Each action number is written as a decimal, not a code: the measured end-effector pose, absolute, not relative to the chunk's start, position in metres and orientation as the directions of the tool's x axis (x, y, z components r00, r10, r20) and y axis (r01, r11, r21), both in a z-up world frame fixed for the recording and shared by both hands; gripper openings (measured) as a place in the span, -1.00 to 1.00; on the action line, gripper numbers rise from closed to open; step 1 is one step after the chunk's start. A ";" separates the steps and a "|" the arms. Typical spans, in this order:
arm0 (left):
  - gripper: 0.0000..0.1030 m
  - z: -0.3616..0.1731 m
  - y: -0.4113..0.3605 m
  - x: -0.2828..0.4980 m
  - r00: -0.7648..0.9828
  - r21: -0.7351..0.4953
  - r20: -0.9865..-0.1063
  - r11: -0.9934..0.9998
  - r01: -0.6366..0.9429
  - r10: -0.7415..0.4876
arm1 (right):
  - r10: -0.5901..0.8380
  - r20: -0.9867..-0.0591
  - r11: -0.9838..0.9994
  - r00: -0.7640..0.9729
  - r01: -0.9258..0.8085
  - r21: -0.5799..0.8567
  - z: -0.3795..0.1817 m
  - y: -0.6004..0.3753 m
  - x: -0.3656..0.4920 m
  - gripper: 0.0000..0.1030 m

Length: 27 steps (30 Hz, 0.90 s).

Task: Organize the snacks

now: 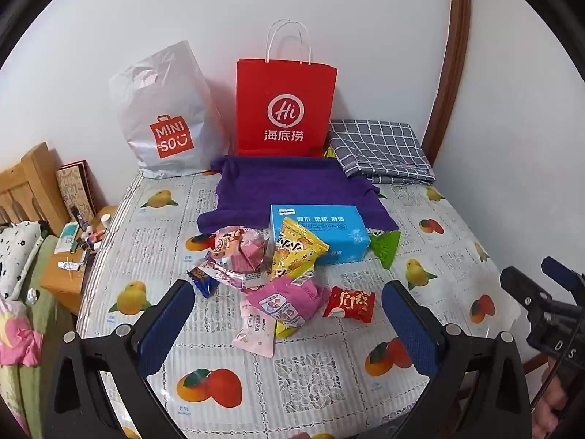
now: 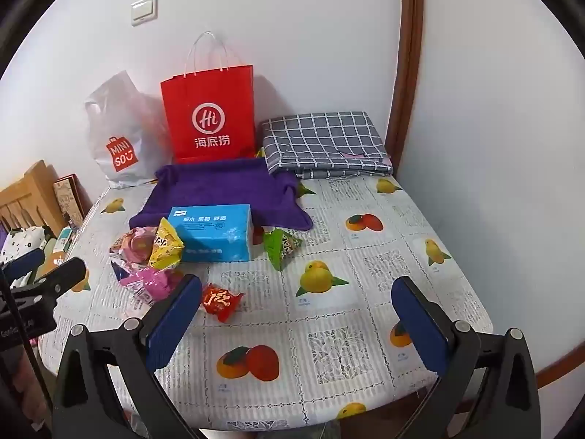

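A pile of snack packets lies mid-table: a yellow packet [image 1: 298, 252], pink packets [image 1: 289, 301], a small red packet [image 1: 350, 303] and a green packet [image 1: 384, 244]. A blue tissue box [image 1: 318, 232] lies behind them on a purple towel [image 1: 292, 188]. My left gripper [image 1: 289, 292] is open and empty, hovering just in front of the pile. My right gripper [image 2: 298, 291] is open and empty, over bare tablecloth right of the red packet [image 2: 221, 300]. The pile [image 2: 153, 256] and box [image 2: 214, 232] sit to its left.
A red paper bag [image 1: 285, 109] and a white Miniso plastic bag [image 1: 164, 117] stand against the back wall. A folded grey checked cloth [image 1: 380, 152] lies at back right. The table [image 1: 256, 373] has a fruit-print cover. A bedside stand with clutter [image 1: 76, 252] is at left.
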State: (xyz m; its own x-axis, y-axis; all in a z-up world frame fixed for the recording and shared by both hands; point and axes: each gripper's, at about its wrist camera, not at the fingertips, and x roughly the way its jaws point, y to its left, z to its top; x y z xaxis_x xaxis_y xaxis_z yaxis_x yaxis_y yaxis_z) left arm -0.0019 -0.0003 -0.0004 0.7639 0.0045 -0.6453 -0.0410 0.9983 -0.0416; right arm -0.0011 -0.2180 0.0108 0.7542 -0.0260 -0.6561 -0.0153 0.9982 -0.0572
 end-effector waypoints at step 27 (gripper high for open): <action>0.99 0.010 -0.002 -0.008 0.762 -0.056 -0.648 0.998 -0.032 -0.012 | -0.009 -0.667 0.999 0.745 -0.015 -0.030 0.017 -0.213 -0.013 0.98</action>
